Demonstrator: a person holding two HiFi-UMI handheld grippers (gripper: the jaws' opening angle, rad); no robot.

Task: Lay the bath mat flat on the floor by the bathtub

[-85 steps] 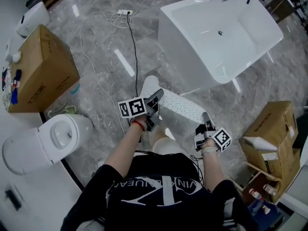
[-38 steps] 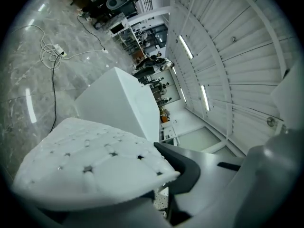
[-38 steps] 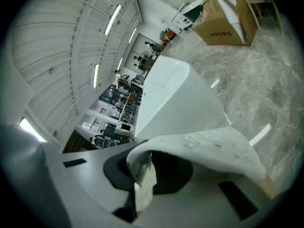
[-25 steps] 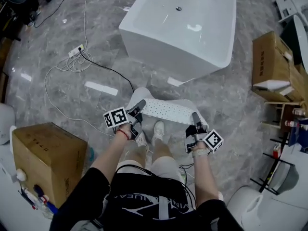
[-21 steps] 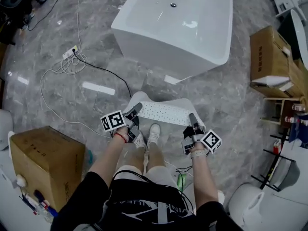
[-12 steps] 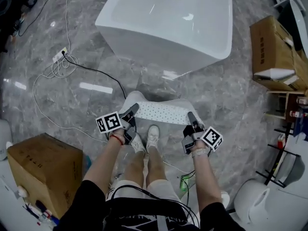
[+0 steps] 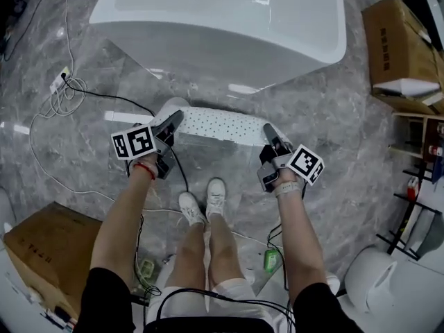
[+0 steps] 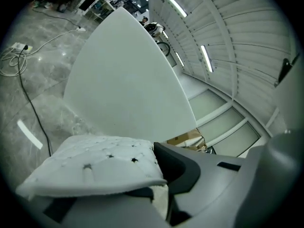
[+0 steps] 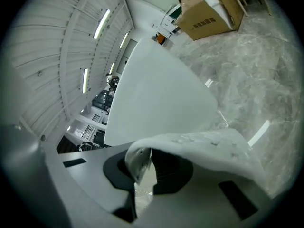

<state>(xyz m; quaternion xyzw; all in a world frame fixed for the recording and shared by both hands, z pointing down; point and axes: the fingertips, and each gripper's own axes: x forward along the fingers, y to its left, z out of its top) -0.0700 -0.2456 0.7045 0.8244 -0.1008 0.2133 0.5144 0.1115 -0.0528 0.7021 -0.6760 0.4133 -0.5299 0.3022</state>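
Note:
The white bath mat [image 7: 216, 123], dotted with small holes, hangs stretched between my two grippers just above the grey marble floor, in front of the white bathtub [image 7: 222, 19]. My left gripper [image 7: 171, 122] is shut on the mat's left end, and the mat [image 8: 95, 163] drapes over its jaws. At the mat's right end my right gripper [image 7: 267, 132] is shut on the other edge, the mat [image 9: 209, 148] curling over its jaws. In both gripper views the tub's white wall [image 8: 128, 89] fills the scene just ahead.
A black cable and a power strip [image 7: 59, 82] lie on the floor at the left. Cardboard boxes stand at the upper right [image 7: 399, 47] and lower left [image 7: 38, 248]. My white shoes [image 7: 205, 203] are just behind the mat. A shelf rack [image 7: 423, 151] is at the right.
Both grippers have sunk toward the floor with the mat still stretched between them, and moved closer to the tub. The head camera has come nearer the tub.

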